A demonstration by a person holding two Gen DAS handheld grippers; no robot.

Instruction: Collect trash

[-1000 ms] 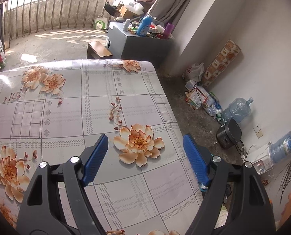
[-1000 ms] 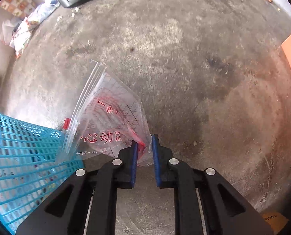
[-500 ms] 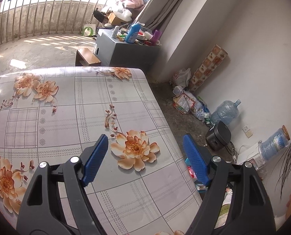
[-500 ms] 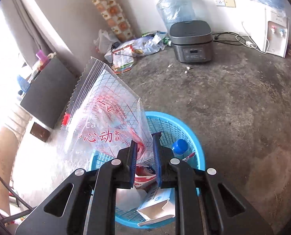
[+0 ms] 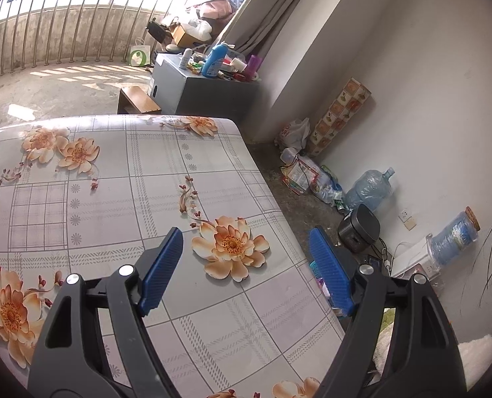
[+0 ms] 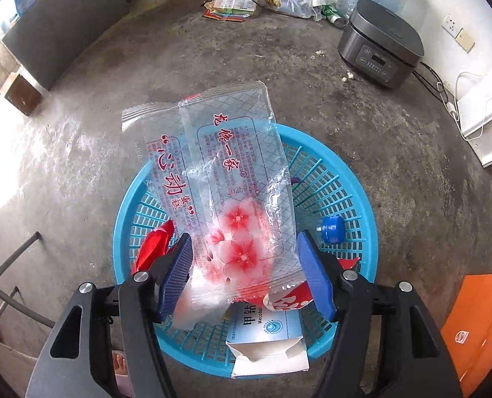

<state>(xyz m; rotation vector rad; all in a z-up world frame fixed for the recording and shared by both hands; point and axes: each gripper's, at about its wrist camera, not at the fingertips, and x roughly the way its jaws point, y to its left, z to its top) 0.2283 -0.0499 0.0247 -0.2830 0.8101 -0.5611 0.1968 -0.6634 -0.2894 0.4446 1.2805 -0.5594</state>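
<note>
In the right wrist view my right gripper is open above a blue plastic basket on the concrete floor. A clear wrapper with red characters and pink flowers lies loose between the open jaws, over the basket. The basket also holds a white and blue carton, a blue bottle cap and red wrappers. In the left wrist view my left gripper is open and empty above a table with a flowered cloth.
A grey rice cooker stands on the floor beyond the basket, with a white appliance and cables to its right. Loose bags and a water jug lie along the wall. An orange box is at right. A dark cabinet stands beyond the table.
My right gripper has opened and let go of the clear wrapper, which now hangs over the basket. The view has tilted down onto the basket. The left gripper has barely moved.
</note>
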